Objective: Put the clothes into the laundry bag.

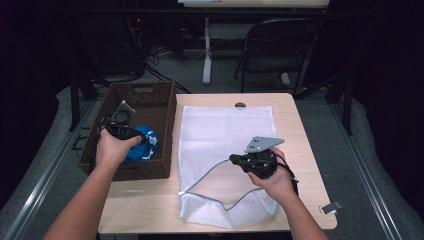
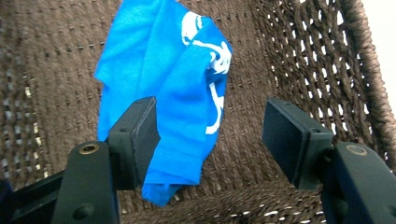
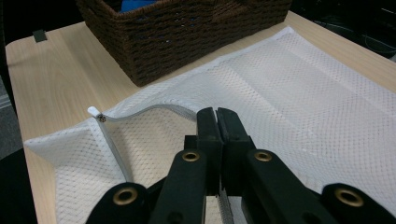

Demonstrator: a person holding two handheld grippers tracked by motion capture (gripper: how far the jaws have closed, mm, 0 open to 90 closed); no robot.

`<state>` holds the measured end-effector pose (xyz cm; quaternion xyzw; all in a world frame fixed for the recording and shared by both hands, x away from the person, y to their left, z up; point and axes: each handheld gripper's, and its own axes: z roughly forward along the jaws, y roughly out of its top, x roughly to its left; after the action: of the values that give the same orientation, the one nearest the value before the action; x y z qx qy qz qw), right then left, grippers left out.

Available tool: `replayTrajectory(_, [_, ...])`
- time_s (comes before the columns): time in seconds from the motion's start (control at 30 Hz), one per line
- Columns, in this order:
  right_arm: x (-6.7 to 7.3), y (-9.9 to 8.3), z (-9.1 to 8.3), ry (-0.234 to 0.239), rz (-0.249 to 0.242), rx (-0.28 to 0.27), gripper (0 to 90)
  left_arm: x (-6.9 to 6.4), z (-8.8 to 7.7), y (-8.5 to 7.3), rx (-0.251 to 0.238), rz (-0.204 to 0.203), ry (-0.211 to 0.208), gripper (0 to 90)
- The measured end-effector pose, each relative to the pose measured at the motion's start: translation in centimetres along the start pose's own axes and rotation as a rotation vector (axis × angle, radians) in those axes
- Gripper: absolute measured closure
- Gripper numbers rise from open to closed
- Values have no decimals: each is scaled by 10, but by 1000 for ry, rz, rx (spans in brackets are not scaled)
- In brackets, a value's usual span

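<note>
Two soft items are in play: a blue cloth [image 2: 168, 93] with white print, lying crumpled inside the brown wicker basket [image 1: 160, 100] at the left of the desk [image 1: 300, 130], and a white mesh bag [image 1: 225, 135] spread flat on the desk just beside the basket, its zippered mouth toward the person. Left gripper [image 1: 131, 135] is down inside the basket with jaws spread wide; in the left gripper view the cloth sits between them, one fold lying against the left jaw, the other jaw well clear, nothing pinched yet. Right gripper [image 3: 217, 126] has its jaws pressed together at the bag's near edge, by the zipper hem [image 3: 140, 112]; it seems to be pinching the hem to hold the mouth up, though the fabric between the pads is hard to make out. Handling judgement: the cloth is light, limp and not fragile; it will drape and trail when lifted and may snag on the rough weave of the basket wall. Best hold is a bunched fold near the middle of the heap, where several layers stack, rather than a single loose edge that could slide out of the pads. The mesh is equally thin and floppy; its mouth will likely sag shut unless the hem stays lifted, and the stiffer zipper tape is the sound place to grip.
</note>
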<state>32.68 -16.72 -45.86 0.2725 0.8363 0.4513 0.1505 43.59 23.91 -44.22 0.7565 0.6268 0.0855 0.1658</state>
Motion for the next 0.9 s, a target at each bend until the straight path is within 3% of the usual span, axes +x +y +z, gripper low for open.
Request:
replayTrajectory(0.3, [0,0,0,1,-2,0,888,-1,6,10,11,-12,-4,358])
replayTrajectory(0.53, [0,0,0,2,0,-4,888,-1,14,17,37,-3,42,333])
replayTrajectory(0.9, [0,0,-1,2,3,-6,888,1,35,27,70,-15,60,307])
